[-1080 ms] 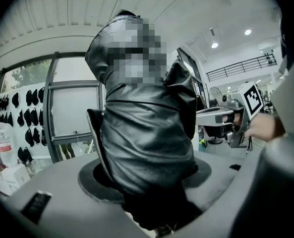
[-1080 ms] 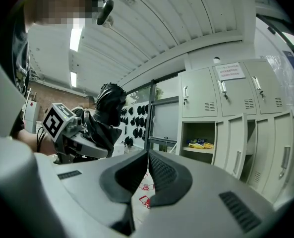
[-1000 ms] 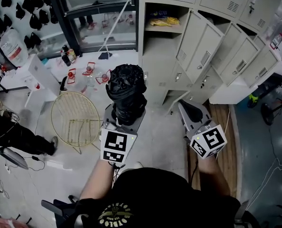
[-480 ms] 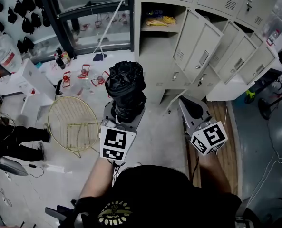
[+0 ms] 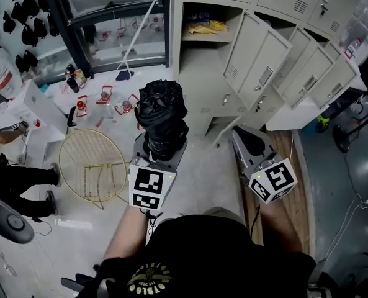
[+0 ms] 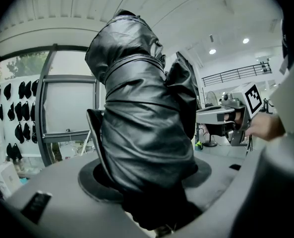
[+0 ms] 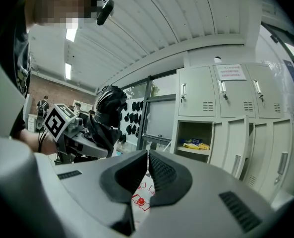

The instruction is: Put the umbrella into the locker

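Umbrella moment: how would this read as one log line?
left hand-held gripper: shut on umbrella | right hand-held gripper: shut, empty | locker: open, umbrella not yet inside

I cannot see the lower end of the umbrella [image 5: 162, 107], buried in the left gripper [image 6: 143, 150]. The yellow contents [image 5: 203, 27] of the locker [image 5: 199, 64] are too small to name.

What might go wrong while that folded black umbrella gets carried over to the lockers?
The umbrella stands tall in the left hand-held gripper, clamped only near its lower end, so it may tip or slip out. Several locker doors hang open ahead; the umbrella could catch one. The open locker has yellow packets on its upper shelf, which the umbrella might knock if aimed high.
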Demonstrator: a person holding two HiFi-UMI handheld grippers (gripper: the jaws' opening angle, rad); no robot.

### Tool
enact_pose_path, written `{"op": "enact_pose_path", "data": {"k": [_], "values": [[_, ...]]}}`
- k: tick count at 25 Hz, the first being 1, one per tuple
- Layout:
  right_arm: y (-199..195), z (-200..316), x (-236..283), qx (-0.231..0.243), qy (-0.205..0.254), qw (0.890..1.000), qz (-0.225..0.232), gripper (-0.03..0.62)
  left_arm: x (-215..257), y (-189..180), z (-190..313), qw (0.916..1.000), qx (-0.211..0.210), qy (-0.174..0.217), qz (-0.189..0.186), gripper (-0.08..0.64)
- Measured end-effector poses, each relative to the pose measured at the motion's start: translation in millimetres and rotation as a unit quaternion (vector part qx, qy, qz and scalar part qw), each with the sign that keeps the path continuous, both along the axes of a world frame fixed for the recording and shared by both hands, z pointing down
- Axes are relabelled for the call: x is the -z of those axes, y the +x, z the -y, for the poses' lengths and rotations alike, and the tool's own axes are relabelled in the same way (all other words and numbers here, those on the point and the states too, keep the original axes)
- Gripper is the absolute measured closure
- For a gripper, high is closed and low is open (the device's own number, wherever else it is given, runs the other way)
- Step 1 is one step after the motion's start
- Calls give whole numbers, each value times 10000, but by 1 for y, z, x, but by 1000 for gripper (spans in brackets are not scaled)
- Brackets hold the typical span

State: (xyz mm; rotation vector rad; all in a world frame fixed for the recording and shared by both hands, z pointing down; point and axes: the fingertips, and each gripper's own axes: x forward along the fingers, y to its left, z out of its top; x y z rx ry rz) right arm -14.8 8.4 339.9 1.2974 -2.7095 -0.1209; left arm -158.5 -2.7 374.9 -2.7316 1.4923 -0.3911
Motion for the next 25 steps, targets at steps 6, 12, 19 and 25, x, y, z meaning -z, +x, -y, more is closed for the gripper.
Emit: {"op": "enact_pose_path", "data": {"k": [6,12,19,25], "values": [[7,5,-8,-79,-93,9999,-56,560,-8,8,11,9999,-48,-114,-61,264],[23,28,-15,-85,-134,9999,-53,560,-16,26,35,9997,-89,-214,-3,264],[40,74,-23,-21,-209,9997,95,560,-20,47,76,9996,-29,-266,114,264],[46,115,-24,149,-186,9996,148,560,-20,60,115,9995,52,-278,153,264]]}}
